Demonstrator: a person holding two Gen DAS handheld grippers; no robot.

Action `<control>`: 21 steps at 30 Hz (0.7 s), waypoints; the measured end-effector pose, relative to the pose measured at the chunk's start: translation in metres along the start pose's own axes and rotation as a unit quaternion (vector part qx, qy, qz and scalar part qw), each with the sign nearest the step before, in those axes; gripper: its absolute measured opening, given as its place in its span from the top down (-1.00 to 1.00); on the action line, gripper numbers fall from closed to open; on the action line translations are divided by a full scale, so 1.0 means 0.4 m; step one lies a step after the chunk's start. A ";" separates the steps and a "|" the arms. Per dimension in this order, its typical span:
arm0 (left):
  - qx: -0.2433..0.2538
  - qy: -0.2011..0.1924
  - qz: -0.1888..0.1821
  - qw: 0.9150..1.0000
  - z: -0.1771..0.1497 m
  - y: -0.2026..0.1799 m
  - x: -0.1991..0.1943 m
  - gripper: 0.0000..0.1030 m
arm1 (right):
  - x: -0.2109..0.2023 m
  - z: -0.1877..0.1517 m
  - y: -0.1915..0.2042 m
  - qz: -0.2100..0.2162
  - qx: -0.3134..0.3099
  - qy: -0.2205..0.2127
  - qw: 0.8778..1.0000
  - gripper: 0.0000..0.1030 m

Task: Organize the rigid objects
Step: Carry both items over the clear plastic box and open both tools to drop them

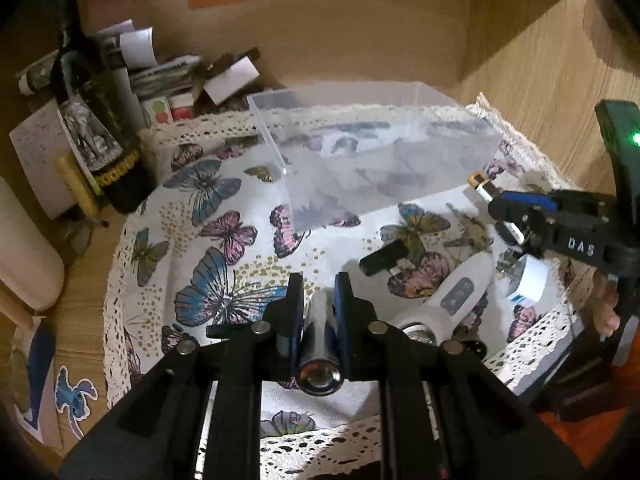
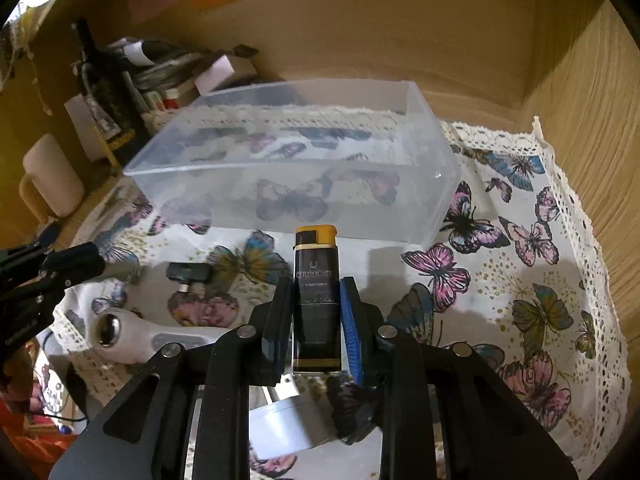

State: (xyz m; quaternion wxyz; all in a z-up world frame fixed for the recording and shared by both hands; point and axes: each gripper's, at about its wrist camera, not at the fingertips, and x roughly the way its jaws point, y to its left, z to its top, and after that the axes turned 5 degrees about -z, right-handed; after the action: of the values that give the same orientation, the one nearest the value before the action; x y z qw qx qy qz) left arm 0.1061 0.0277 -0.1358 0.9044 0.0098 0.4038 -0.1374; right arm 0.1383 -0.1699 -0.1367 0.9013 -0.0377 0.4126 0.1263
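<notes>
My left gripper [image 1: 319, 282] is shut on a silver metal cylinder [image 1: 320, 340], held above the butterfly cloth [image 1: 224, 248]. My right gripper [image 2: 316, 286] is shut on a black lighter with a gold cap [image 2: 316, 296], held upright in front of the clear plastic box [image 2: 296, 160]. In the left wrist view the right gripper [image 1: 494, 204] is at the right with the lighter's gold cap [image 1: 478, 181] near the clear box [image 1: 376, 152]. A white remote-like device [image 1: 456, 296] [image 2: 152, 338], a small black part [image 1: 384, 260] [image 2: 190, 274] and a white round tub [image 1: 528, 282] [image 2: 280, 426] lie on the cloth.
A dark bottle [image 1: 96, 128] [image 2: 104, 92], papers and small boxes [image 1: 172, 76] crowd the back left. A cream mug [image 2: 52, 176] stands at the left. Wooden walls [image 2: 580, 100] close in the back and right. The cloth has a lace edge [image 1: 116, 280].
</notes>
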 end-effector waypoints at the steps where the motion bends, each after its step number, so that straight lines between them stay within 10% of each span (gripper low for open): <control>1: -0.002 -0.004 -0.001 1.000 0.004 0.000 -0.008 0.71 | -0.007 -0.001 0.005 0.002 0.001 -0.004 1.000 0.58; 21: -0.005 -0.070 -0.024 0.997 0.094 -0.016 -0.100 0.71 | -0.112 0.040 0.056 0.024 0.007 -0.100 0.995 0.58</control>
State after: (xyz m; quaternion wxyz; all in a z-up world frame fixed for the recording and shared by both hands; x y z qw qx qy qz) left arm 0.1065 0.0263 -0.0805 0.9269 -0.0145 0.3401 -0.1577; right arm 0.1162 -0.1543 -0.0916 0.9348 -0.0088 0.3225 0.1485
